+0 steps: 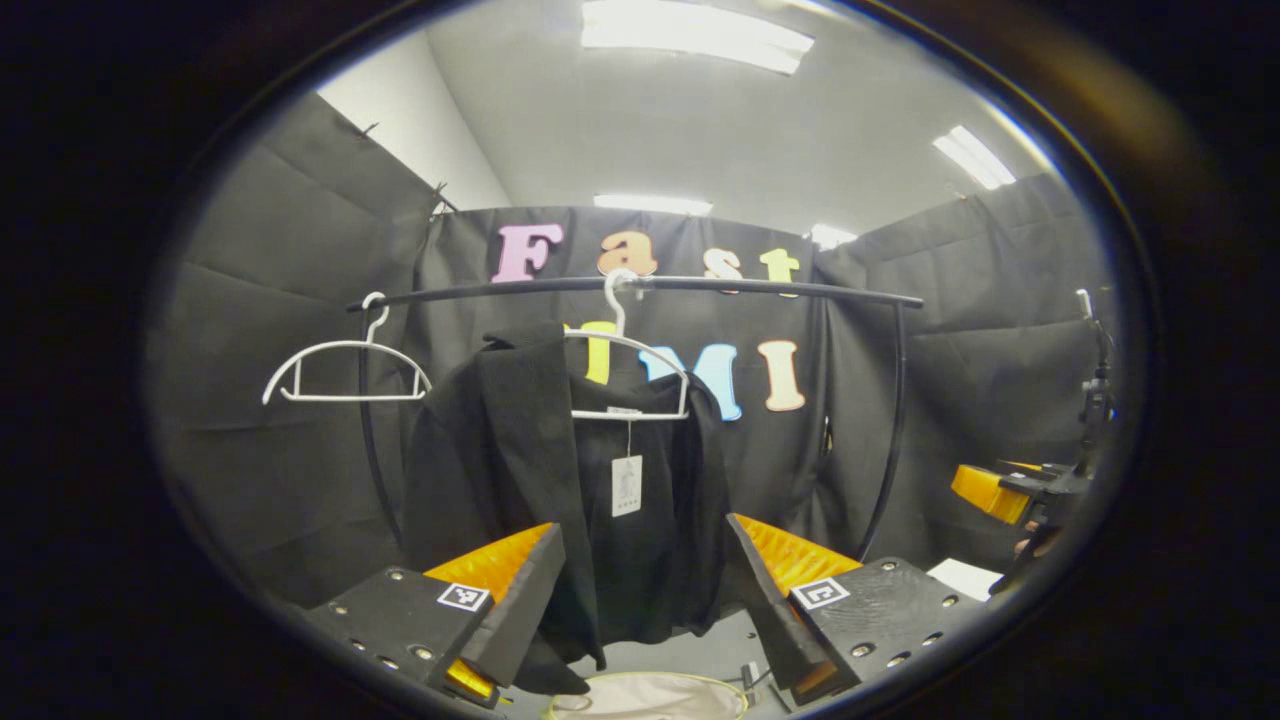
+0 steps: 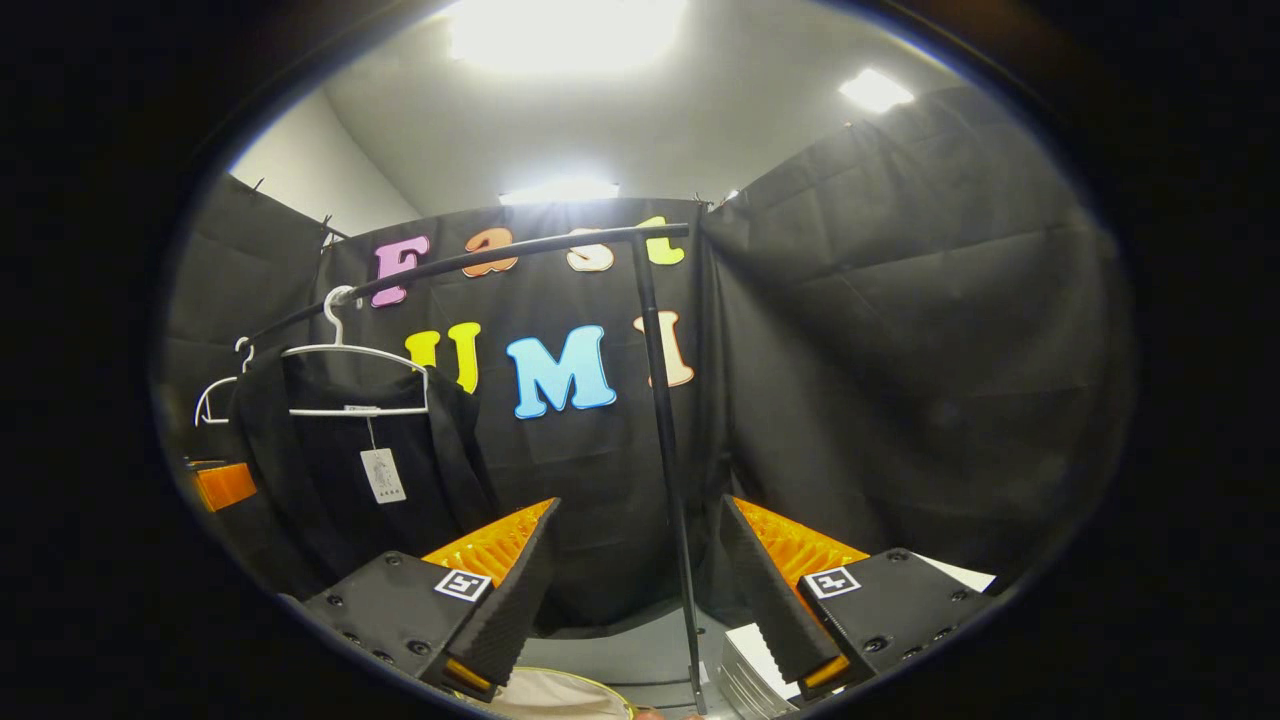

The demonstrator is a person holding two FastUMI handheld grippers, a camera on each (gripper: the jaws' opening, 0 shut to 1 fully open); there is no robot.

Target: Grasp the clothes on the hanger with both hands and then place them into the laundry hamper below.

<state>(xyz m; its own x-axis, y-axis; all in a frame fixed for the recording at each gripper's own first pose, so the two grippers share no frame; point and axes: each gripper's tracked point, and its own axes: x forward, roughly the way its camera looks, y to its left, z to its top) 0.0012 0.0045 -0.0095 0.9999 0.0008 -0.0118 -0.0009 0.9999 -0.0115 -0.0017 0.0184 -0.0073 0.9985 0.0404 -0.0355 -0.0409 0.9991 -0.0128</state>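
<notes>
A black garment [image 1: 560, 480] with a white tag hangs on a white hanger [image 1: 628, 372] from the black rail [image 1: 640, 286]. My left gripper [image 1: 640, 590] is open in front of it, its fingers standing either side of the garment's lower part, apart from the cloth. The rim of a beige hamper [image 1: 650, 697] peeks in below. In the right gripper view the same garment [image 2: 350, 470] hangs at the left on its hanger [image 2: 345, 375]. My right gripper [image 2: 640, 590] is open, pointing at the rail's upright post [image 2: 665, 450], with the hamper rim [image 2: 555, 695] beneath.
An empty white hanger [image 1: 345, 370] hangs left on the rail. The other gripper [image 1: 1010, 490] shows at the right edge of the left gripper view. A white stack [image 2: 745, 665] lies on the floor by the post. Black cloth walls close the booth.
</notes>
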